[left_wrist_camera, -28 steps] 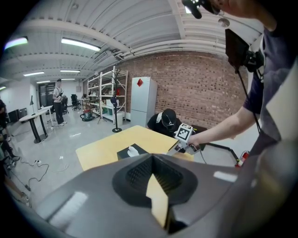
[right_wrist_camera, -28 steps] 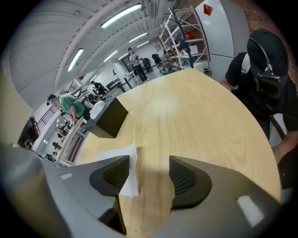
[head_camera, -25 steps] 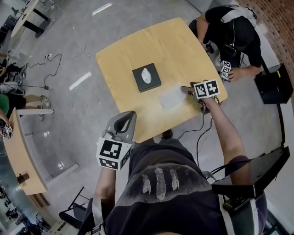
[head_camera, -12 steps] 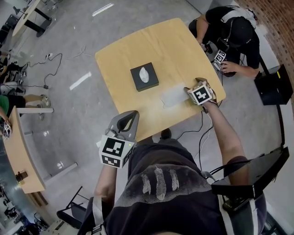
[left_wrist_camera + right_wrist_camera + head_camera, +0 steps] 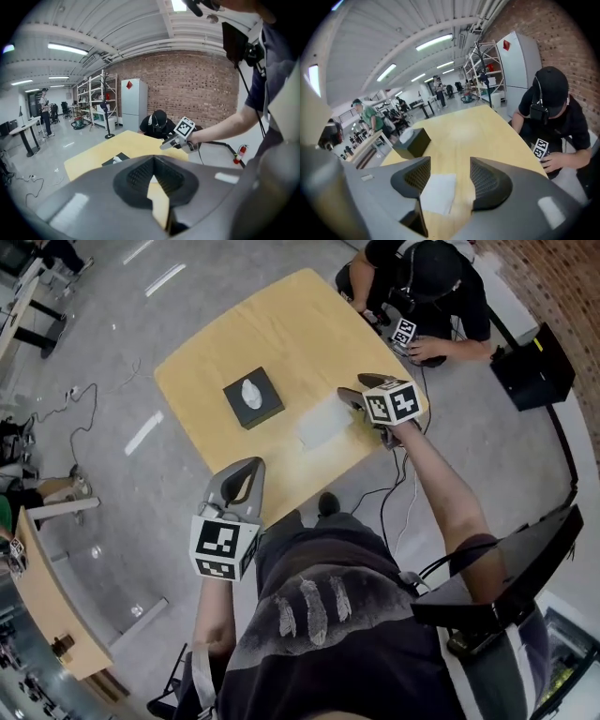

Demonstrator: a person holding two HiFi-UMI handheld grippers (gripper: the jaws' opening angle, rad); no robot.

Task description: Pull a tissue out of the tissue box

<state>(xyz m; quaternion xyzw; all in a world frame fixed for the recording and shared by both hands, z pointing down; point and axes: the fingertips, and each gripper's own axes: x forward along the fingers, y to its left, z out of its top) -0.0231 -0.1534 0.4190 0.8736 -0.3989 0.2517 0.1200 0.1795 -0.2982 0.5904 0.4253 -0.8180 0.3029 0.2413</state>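
- While its jaws stand apart and are closing on nothing, the right gripper [image 5: 450, 177] hangs over the near side of the table [image 5: 281, 334]. A loose tissue [image 5: 438, 192] shows through the gap, lying flat on the wood and untouched by the jaws.
- The left gripper [image 5: 153, 158], jaws together and empty, is held off the table's near edge by the person's waist, well apart from the work.
- The pull looks done: one tissue is out, lying between the right gripper and the box [image 5: 252, 397], and apart from the box.
- By this reading, all that is left is to draw the right gripper clear.
- A further pull would call for a pinch on the white tuft [image 5: 250, 390], and the box would likely lift unless held down.
- The box, dark and square, sits near the table's middle, with the tuft standing up out of its top slot. How many tissues remain inside cannot be seen.
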